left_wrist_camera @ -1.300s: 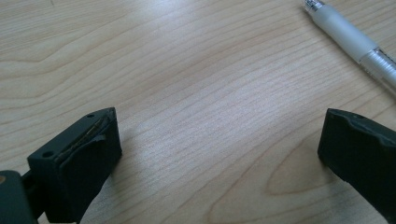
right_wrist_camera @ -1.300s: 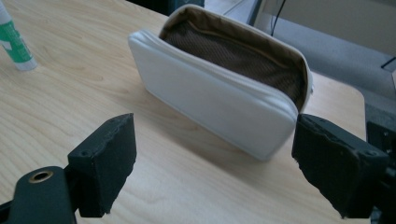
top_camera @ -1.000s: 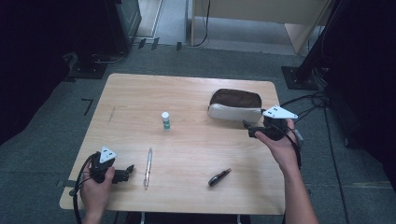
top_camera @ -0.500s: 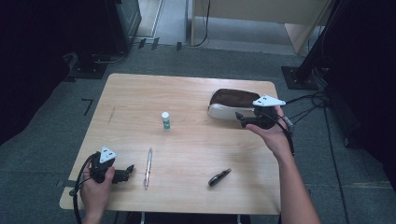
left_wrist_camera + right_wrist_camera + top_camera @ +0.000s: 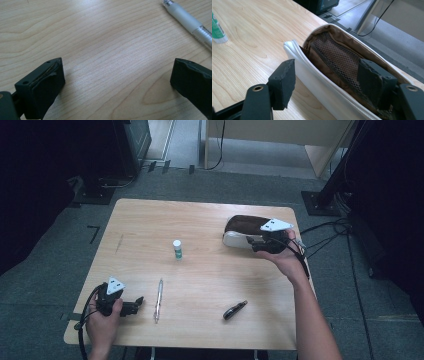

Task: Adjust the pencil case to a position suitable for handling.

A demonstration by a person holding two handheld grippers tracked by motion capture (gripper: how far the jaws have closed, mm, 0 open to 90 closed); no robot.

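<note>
Wooden table (image 5: pixel 200 220), open white brown-lined pouch (image 5: pixel 332 82)

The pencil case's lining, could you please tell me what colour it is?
Brown, with a dark mesh pocket inside the white pencil case; the right gripper view shows it best.

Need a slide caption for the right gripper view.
Right gripper jaws closing astride the near wall of the open white pencil case, one jaw inside over its mesh pocket.

Bare forearms; each black gripper (image 5: pixel 131 304) carries a grey three-cornered plate and black cable
</note>
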